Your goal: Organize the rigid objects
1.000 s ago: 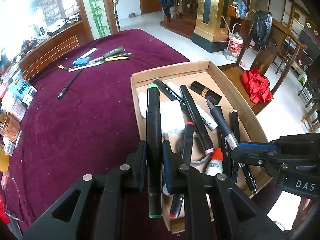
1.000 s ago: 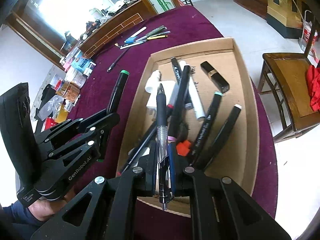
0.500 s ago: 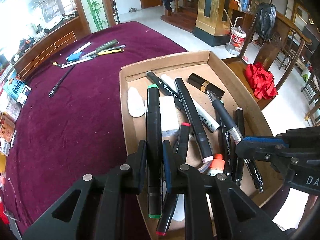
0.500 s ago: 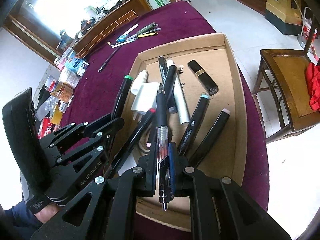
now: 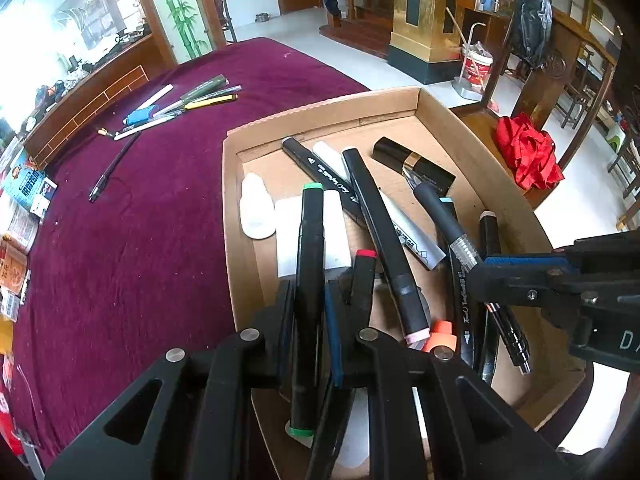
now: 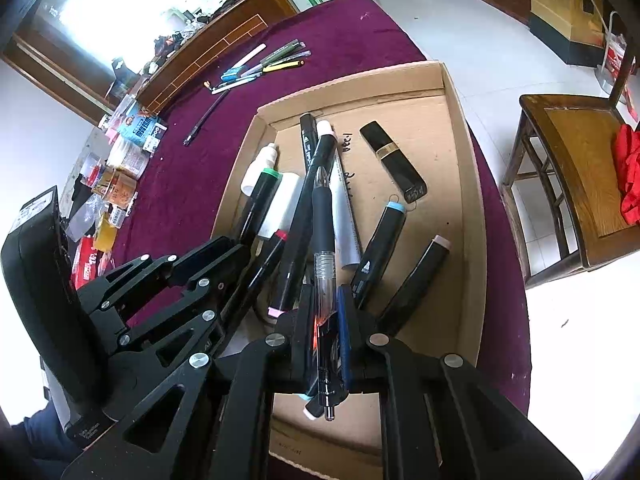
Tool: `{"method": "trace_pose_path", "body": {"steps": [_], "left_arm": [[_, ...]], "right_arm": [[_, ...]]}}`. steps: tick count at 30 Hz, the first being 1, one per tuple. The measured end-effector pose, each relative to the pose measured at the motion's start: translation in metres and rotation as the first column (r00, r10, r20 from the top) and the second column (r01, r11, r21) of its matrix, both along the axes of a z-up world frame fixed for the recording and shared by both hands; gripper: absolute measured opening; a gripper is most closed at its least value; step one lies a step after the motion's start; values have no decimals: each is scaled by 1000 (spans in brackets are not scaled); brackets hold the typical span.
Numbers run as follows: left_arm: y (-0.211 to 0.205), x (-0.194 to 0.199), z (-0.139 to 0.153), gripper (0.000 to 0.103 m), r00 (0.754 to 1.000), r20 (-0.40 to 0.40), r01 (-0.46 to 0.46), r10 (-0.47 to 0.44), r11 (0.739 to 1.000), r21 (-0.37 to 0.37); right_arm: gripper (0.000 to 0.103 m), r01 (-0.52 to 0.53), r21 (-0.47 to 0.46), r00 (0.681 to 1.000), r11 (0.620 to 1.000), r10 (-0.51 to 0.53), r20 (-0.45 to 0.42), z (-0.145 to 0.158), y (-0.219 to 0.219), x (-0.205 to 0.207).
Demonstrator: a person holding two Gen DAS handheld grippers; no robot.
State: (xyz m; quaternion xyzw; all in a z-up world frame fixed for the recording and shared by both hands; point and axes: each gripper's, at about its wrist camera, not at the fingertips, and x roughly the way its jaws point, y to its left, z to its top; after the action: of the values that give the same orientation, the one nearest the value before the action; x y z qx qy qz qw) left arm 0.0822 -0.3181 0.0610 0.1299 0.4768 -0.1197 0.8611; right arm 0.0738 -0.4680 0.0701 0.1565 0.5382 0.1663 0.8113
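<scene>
My left gripper (image 5: pixel 308 304) is shut on a black marker with green caps (image 5: pixel 309 248) and holds it over the left part of a shallow cardboard box (image 5: pixel 320 114). My right gripper (image 6: pixel 325 312) is shut on a black clicker pen with a clear barrel (image 6: pixel 323 240) over the same box (image 6: pixel 460 168). The right gripper shows in the left wrist view (image 5: pixel 492 276) at the right. The left gripper shows in the right wrist view (image 6: pixel 236 256) at the left. The box holds several black markers, a white bottle (image 5: pixel 256 212) and a black lipstick tube (image 5: pixel 412 164).
Several loose pens (image 5: pixel 180 104) and one black pen (image 5: pixel 114 168) lie on the maroon tablecloth (image 5: pixel 132 240) beyond the box. Packets and boxes (image 6: pixel 120 168) crowd the table's far left edge. A wooden chair (image 6: pixel 576 184) with a red cloth stands to the right.
Both grippers have moved forward over the box, still holding their pens. The green-capped marker now hangs over the box interior instead of its left rim.
</scene>
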Motion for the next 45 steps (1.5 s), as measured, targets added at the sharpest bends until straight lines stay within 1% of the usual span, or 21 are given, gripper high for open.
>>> {"method": "trace_pose_path", "body": {"steps": [6,11,15,19,20,21,22,23,24,28,29,31,32,33,34,36,37,39,42,44,45], "left_arm": [[1,4,-4,13,1000,-13,1,-1,1000,-9],[10,5,-3,13,999,-36,-12,10,998,-65],[15,3,-3,13,998,-55,-9,4,996,-94],[20,-2,2,21,998,-67,3,-12,990,-138],[21,-3,3,28,998,-67,5,-15,989,-146],[23,-4,5,40,998,-69,5,-16,987,-159],[25,-5,7,45,998,-69,3,-15,985,-171],[26,-5,8,51,998,-68,4,-16,983,-181],[27,-7,10,51,998,-65,5,-18,981,-193],[29,-15,21,51,999,-31,22,-29,979,-204],[30,-18,25,51,999,-14,30,-33,977,-209],[30,-24,33,58,999,29,51,-46,978,-204],[31,-29,39,67,997,63,60,-48,979,-196],[33,-30,42,73,995,83,63,-48,979,-194],[35,-34,48,74,993,106,68,-48,978,-197],[39,-35,53,74,994,99,75,-56,977,-200],[41,-35,56,74,995,82,66,-51,982,-180],[45,-35,59,74,996,81,56,-44,988,-147],[50,-41,64,74,993,115,47,-35,994,-100],[53,-47,67,74,990,136,50,-38,995,-81],[56,-49,70,77,988,154,45,-34,997,-68]], "right_arm": [[10,1,-6,1000,1000,-1,-11,-4,1,6],[10,12,-19,1000,1000,-12,-16,-9,4,9],[10,33,-25,999,999,-34,-22,-14,4,10],[11,54,-29,998,998,-55,-19,-12,4,7],[12,62,-32,998,998,-62,-18,-12,4,6],[16,69,-35,997,997,-69,-16,-11,3,5],[21,79,-39,997,996,-80,-11,-9,3,2],[24,88,-42,996,995,-88,-4,-7,2,1],[27,96,-49,995,994,-96,7,-4,2,-1],[28,127,-75,991,989,-123,51,7,1,-12],[30,137,-89,989,987,-132,61,10,1,-14],[41,156,-118,985,981,-145,95,17,0,-20],[44,169,-133,981,977,-154,114,21,0,-23],[49,182,-141,978,973,-164,130,25,1,-26],[53,196,-150,973,969,-174,151,30,1,-30],[58,211,-165,968,963,-183,174,36,3,-35],[61,222,-178,963,959,-188,192,40,5,-40],[65,226,-192,960,955,-185,210,44,9,-45],[69,240,-219,956,946,-190,225,47,16,-52],[69,250,-237,953,939,-196,230,48,19,-58],[69,254,-241,952,937,-198,233,48,20,-60]]}}
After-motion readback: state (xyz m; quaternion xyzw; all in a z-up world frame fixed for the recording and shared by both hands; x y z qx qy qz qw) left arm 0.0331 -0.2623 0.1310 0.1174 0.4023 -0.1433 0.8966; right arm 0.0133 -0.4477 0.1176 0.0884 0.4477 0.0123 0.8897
